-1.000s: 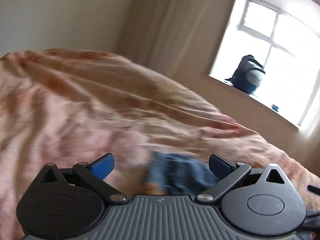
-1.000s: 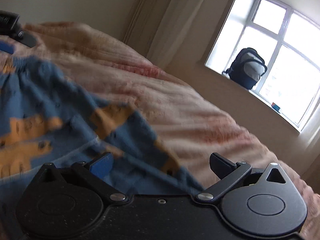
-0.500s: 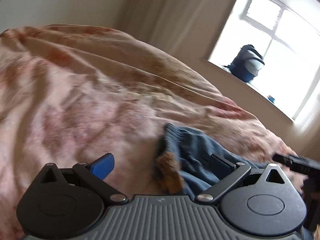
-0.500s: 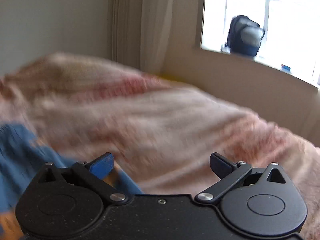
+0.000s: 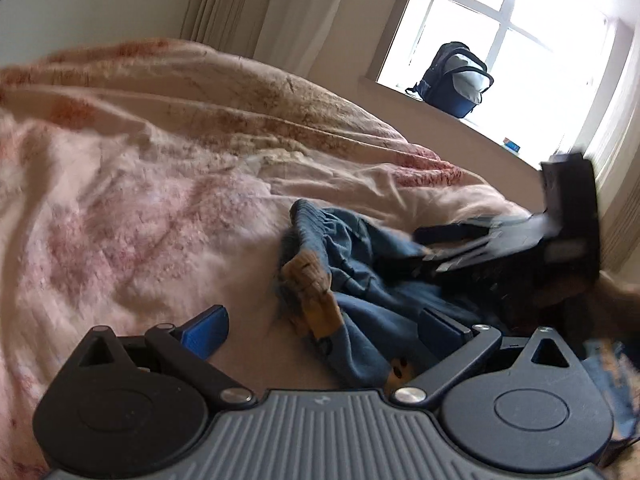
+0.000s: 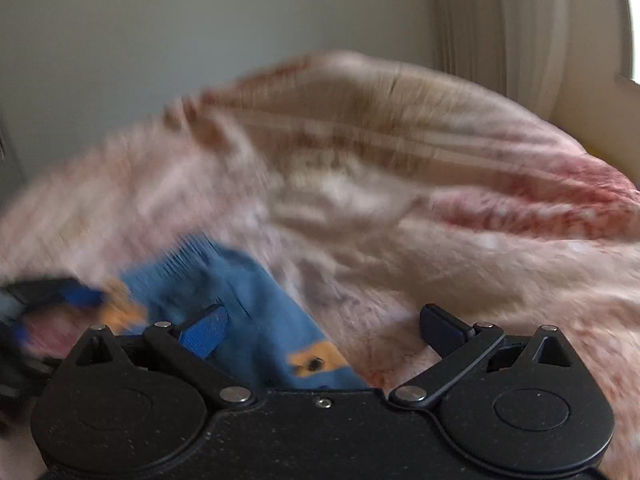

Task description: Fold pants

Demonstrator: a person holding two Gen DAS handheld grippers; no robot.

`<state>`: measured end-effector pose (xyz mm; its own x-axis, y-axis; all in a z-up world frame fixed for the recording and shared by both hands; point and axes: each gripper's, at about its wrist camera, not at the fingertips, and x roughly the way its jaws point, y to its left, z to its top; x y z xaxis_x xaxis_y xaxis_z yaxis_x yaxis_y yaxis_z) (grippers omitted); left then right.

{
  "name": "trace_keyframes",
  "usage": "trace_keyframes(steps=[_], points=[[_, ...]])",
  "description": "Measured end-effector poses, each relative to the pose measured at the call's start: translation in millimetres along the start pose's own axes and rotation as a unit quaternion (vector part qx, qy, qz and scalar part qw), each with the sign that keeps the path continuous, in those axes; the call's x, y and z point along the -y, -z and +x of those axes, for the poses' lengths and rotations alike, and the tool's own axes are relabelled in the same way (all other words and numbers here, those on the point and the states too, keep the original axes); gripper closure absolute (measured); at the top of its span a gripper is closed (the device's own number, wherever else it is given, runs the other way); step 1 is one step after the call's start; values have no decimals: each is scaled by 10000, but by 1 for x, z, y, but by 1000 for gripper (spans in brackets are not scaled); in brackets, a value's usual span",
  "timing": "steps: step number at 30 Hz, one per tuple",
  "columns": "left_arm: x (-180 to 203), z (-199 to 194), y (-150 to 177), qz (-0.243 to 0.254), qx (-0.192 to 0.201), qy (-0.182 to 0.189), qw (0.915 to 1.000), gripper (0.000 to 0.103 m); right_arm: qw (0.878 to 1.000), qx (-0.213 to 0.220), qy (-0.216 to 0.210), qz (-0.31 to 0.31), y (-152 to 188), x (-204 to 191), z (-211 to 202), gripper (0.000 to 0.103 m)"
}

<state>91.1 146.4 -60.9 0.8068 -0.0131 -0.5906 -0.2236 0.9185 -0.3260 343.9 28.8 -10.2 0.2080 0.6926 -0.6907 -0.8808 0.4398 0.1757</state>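
On the pink-and-cream fleece blanket that covers the bed, the blue pants with orange bear prints lie crumpled in a heap, their ribbed waistband turned up toward the window. Half a second ago only the tip of the right claw showed at the edge of the left wrist view; now its black body reaches in over the pants from the right, blurred by motion, and blocks the far side of the heap. The right wrist view has swung from the window to the plain wall, and the pants now fill its lower left. The left claw hangs just above the near edge of the pants, fingers spread wide with nothing between them. The right claw is likewise spread and empty, one blue pad over the fabric. A dark blue backpack sits on the windowsill, beside cream curtains.
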Motion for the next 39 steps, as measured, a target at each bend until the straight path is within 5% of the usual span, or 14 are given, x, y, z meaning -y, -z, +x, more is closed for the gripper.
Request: trace_keyframes(steps=[7,10,16,21,26,28,30,34,39], points=[[-26,7,-14,-1084,-94,356,9934,2,9981,354,-267,432,12,15,-5,1],[-31,10,-18,-1306,-123,502,9901,11,9986,356,-202,338,14,13,-1,1],[-39,11,-13,-1874,-233,616,9801,15,9977,527,-233,364,21,14,-3,1],[-50,13,-8,-2253,-268,508,9726,35,9943,696,-497,644,25,24,-7,1],[-54,17,-10,-2384,-350,629,9685,66,9934,741,-541,692,25,26,-7,1],[-48,19,-12,-2276,-374,554,9714,81,9938,747,-507,652,25,25,-7,1],[-38,16,-16,-1995,-319,311,9789,83,9939,763,-487,634,26,24,-7,1],[4,3,-21,-597,40,-164,9981,85,9939,817,-440,595,28,22,-8,1],[32,-1,-23,151,225,-359,9990,86,9921,921,-613,584,27,21,-16,1]])
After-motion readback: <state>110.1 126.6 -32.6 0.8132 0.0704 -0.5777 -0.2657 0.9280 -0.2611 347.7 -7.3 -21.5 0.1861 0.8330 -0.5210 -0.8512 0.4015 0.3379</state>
